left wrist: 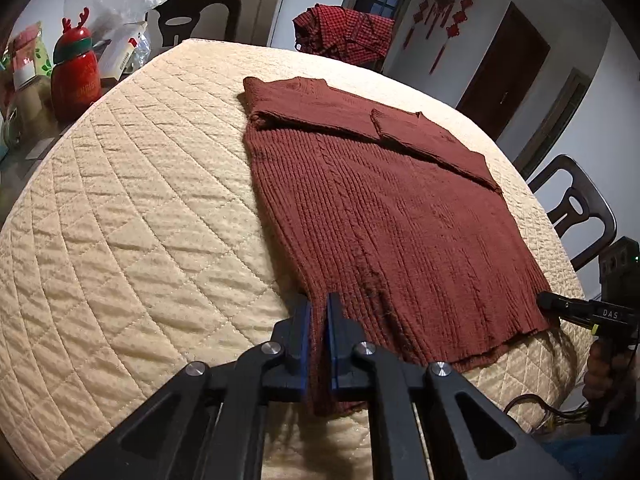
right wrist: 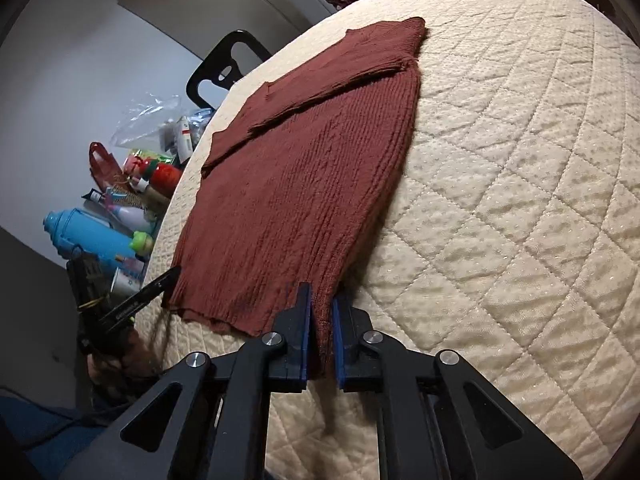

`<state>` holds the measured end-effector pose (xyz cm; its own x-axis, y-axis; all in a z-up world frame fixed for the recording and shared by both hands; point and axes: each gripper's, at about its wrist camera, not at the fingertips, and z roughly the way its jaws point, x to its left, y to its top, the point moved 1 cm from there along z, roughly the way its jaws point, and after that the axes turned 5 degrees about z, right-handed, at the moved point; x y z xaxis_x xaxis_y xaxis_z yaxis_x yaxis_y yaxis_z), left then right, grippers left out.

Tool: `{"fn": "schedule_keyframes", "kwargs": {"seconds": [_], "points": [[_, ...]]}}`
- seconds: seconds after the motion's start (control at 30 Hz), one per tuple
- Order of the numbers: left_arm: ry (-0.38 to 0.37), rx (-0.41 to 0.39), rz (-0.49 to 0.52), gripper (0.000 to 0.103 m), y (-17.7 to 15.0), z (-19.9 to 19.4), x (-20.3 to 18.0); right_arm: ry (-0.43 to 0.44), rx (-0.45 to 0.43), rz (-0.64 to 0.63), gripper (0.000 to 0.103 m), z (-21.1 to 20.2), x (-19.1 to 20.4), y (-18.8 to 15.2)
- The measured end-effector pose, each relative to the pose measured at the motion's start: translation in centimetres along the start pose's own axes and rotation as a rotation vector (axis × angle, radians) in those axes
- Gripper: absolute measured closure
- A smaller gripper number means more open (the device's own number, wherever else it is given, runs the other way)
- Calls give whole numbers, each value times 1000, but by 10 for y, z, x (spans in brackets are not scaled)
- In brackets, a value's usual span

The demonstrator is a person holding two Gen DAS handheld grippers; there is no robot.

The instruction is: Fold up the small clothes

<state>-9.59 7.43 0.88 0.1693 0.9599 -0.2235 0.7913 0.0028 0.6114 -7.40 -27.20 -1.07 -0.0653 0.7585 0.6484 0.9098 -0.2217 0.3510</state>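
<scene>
Both tongs are pinching the near hem of the sweater [left wrist: 384,216]: the left tongs [left wrist: 319,344] grip its left corner, the right tongs [right wrist: 321,340] its right corner, blue pads pressed on the knit. From each grip the sweater runs straight ahead, its long axis pointing away across the quilted surface [left wrist: 132,208], so each hand is equally near its own corner. At the far end the sleeves lie folded across the chest. The neckline is hard to make out, and what lies under the body is hidden.
</scene>
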Motion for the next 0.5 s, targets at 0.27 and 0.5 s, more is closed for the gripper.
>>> {"fn": "schedule_keyframes", "kwargs": {"seconds": [0.27, 0.5], "points": [[-41, -56, -55, 95, -4, -22, 23, -7, -79, 22, 97, -39, -21, 0], [-68, -32, -91, 95, -10, -14, 30, -19, -53, 51, 97, -30, -31, -4]]}}
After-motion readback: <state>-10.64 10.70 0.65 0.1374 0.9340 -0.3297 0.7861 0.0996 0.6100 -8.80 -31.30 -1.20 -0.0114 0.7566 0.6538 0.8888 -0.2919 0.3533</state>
